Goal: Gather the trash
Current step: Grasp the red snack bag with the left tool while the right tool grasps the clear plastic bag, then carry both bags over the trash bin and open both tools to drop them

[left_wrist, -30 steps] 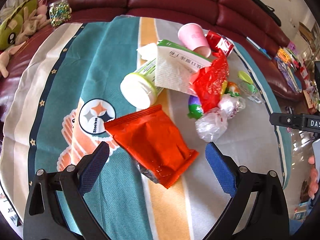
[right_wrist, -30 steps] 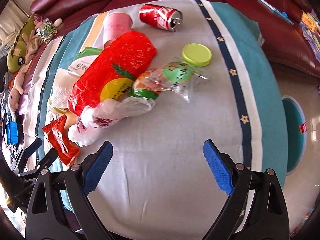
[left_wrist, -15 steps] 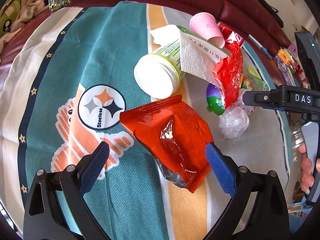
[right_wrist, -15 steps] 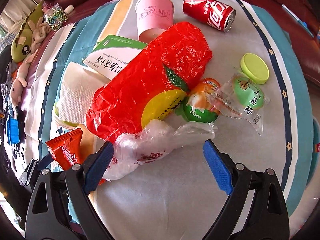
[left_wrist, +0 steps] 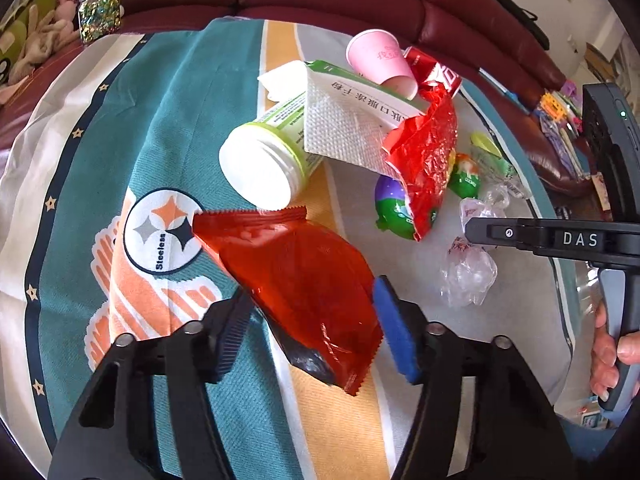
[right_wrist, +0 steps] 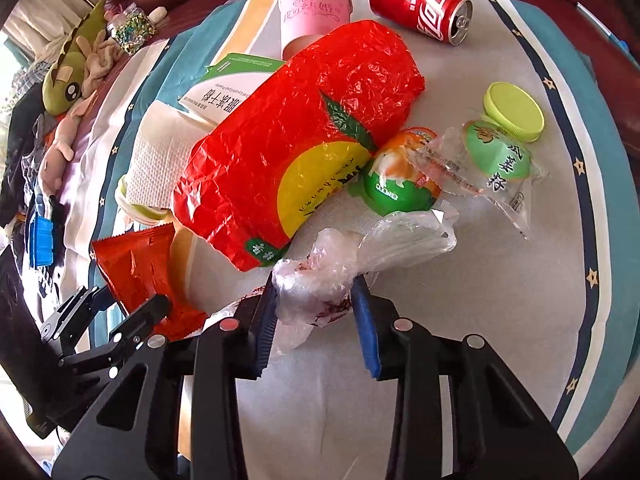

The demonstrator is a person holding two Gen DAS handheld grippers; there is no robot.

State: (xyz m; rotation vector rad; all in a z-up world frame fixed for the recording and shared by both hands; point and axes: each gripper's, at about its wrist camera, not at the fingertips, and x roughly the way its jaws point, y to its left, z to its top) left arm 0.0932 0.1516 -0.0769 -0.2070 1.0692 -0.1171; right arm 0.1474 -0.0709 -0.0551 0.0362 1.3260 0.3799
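The surface [left_wrist: 168, 92], draped in a teal, white and orange cloth, fills both views, with the trash heaped across its middle. Largest in the heap is the crinkled red plastic bag [right_wrist: 304, 136] with a yellow fruit print, lying over a green-and-white carton [right_wrist: 224, 88] and a paper towel [right_wrist: 160, 160] in the centre of the right wrist view; a pink cup [right_wrist: 314, 8] and a red can [right_wrist: 420, 8] sit along the top edge. Lower centre of the left wrist view holds the red snack wrapper [left_wrist: 296, 280], glossy, flat and partly translucent with serrated ends, a dark lining showing at its lower corner. The left claw [left_wrist: 308, 328] has its fingers narrowed to either side of the wrapper's lower half, at or just short of contact, so a firm hold is not certain. The right claw [right_wrist: 314, 320], at the bottom centre of its view, is pinched onto the clear plastic bag [right_wrist: 332, 276], a thin, wrinkled film with red print, bunched into a knot between the pads while its loose end trails toward the upper right. To do this well, I judge the left should close squarely on the wrapper's body, not its slippery edge, and both should lift straight up so the trailing film does not drag the small green jelly cup [right_wrist: 396, 184] or the yellow-green lid [right_wrist: 514, 112] along.
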